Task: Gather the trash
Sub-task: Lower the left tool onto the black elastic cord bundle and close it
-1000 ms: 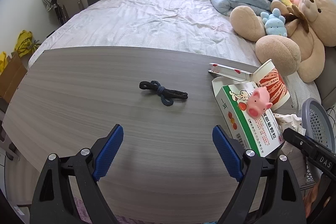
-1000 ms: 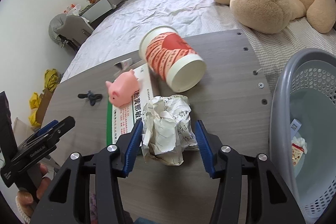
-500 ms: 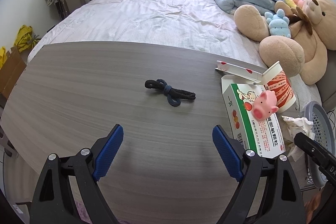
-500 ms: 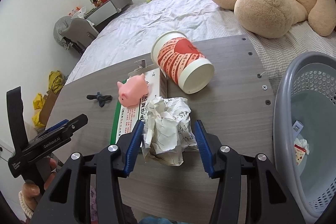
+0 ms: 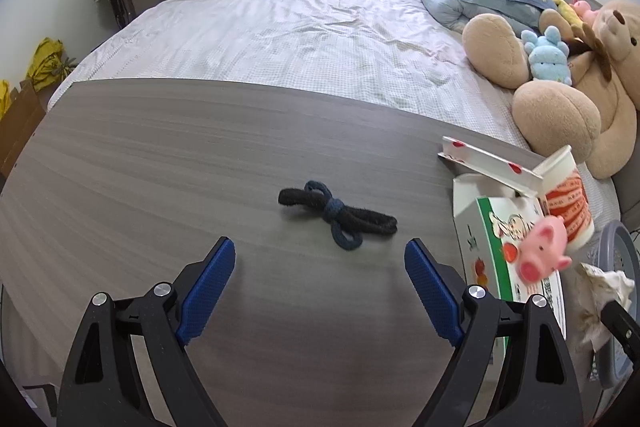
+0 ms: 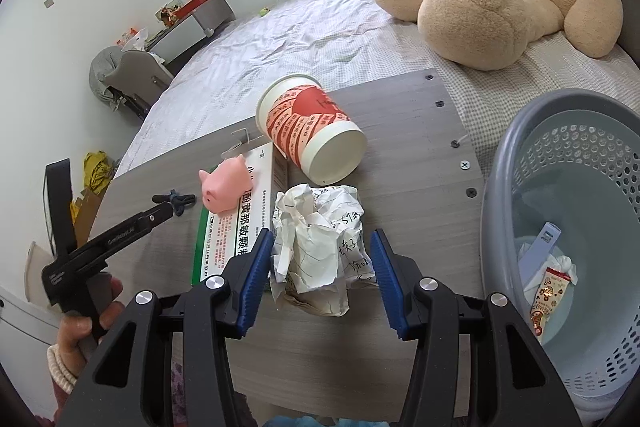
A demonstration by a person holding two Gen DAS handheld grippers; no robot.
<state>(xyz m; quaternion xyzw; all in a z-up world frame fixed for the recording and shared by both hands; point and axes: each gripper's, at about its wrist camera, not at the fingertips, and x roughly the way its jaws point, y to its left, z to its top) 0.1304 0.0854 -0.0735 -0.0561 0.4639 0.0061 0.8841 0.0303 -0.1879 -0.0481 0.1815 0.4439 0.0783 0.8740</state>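
A: What is on the left?

B: The left gripper is spread wide over the grey wood counter, holding and touching nothing. Just beyond its tips lie dark hair ties knotted together.

A: And moving right?

B: A green-and-white box lies flat with its flap open, Chinese characters printed on its face. A pink toy pig sits on top of it. Behind the box, a red-and-white paper cup lies on its side, its mouth facing away.

A: The right gripper?

B: The right gripper is partly open, its blue pads either side of a crumpled paper ball on the near counter. The left pad is at the paper's edge; whether the right pad touches, I cannot tell. The paper carries handwriting I cannot read.

A: Farthest right?

B: A grey-blue perforated basket just off the counter's right end, with wrappers inside.
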